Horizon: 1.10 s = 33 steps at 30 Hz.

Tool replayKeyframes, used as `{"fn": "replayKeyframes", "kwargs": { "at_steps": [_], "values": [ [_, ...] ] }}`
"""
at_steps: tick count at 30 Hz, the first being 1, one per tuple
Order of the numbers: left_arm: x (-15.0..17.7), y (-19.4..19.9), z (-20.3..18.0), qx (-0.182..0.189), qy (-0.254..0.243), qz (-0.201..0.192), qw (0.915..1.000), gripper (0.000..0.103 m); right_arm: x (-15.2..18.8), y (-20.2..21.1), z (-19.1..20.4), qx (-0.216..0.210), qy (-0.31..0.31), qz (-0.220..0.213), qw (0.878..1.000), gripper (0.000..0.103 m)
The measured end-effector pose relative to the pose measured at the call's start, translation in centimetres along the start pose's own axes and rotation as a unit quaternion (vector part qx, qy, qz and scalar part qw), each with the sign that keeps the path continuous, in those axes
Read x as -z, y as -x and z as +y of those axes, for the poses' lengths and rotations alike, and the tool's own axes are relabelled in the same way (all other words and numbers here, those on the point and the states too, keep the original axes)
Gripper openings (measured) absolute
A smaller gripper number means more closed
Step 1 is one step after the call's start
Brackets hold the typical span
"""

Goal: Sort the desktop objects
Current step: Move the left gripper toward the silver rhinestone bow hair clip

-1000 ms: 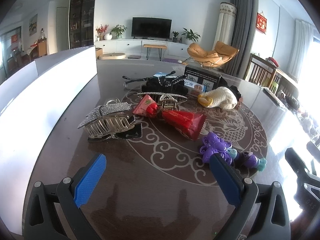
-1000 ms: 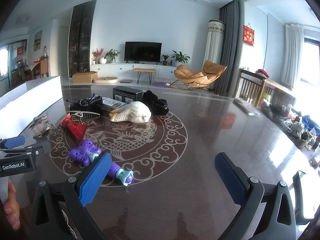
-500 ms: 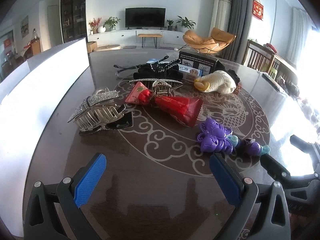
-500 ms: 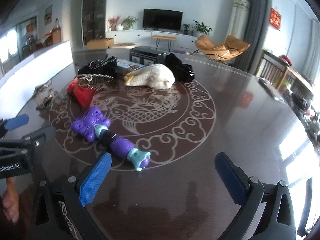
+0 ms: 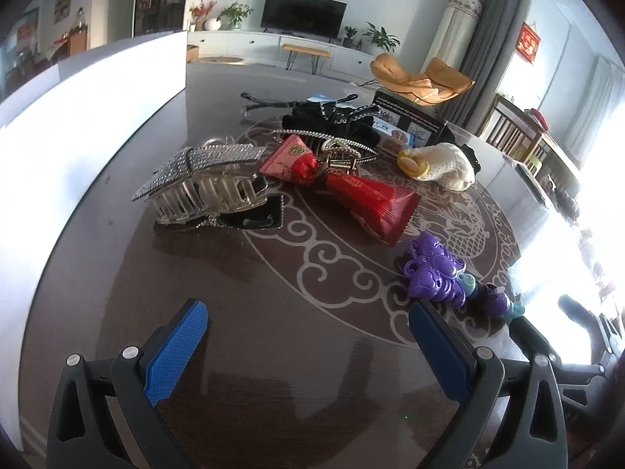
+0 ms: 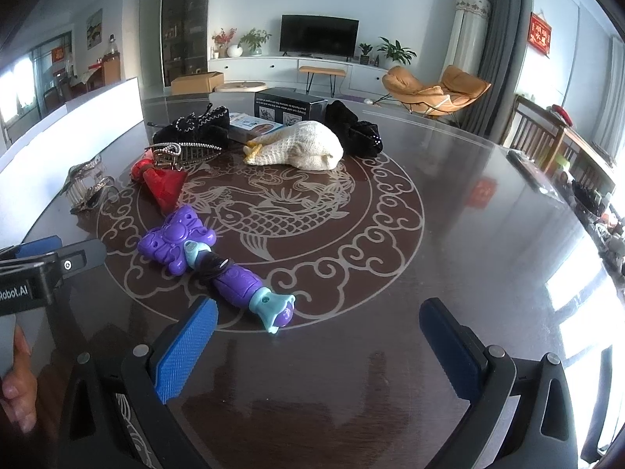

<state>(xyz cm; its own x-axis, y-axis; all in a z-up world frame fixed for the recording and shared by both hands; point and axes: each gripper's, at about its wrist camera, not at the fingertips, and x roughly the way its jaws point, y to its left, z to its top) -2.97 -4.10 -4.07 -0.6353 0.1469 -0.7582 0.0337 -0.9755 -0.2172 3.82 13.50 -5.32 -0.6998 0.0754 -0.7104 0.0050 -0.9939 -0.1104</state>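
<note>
The purple plastic butterfly-headed toy wand (image 6: 213,264) lies flat on the dark glossy table with a pale carp medallion (image 6: 449,258); its long axis runs from the butterfly head, far-left, to the teal tip, near-right, ending just ahead of the right gripper (image 6: 318,351) and nearer its left finger; that gripper's jaws stand wide apart, holding nothing; the left gripper (image 5: 308,348), likewise spread and empty, has the wand off to its right, so the right hand looks better placed.
</note>
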Motion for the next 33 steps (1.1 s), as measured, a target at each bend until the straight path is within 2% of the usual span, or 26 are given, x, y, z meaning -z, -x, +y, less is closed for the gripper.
{"fn": "replayKeyframes", "kwargs": {
  "at_steps": [4,12,19,33],
  "values": [
    [0.0,-0.1,-0.1,-0.003,-0.002,0.002,1.0,0.103,0.0,0.0,0.0,-0.001,-0.002,-0.001,1.0,0.103],
    [0.2,0.1,-1.5,-0.022,-0.049,-0.003,0.9986,0.103,0.0,0.1,0.0,-0.001,-0.002,0.0,1.0,0.103],
    [0.3,0.0,-2.1,-0.033,-0.069,0.0,0.9971,0.103,0.0,0.0,0.1,-0.001,-0.001,0.001,1.0,0.103],
    [0.6,-0.3,-3.0,-0.037,-0.107,0.007,0.9936,0.103,0.0,-0.3,0.2,-0.008,-0.001,0.006,1.0,0.103]
  ]
}}
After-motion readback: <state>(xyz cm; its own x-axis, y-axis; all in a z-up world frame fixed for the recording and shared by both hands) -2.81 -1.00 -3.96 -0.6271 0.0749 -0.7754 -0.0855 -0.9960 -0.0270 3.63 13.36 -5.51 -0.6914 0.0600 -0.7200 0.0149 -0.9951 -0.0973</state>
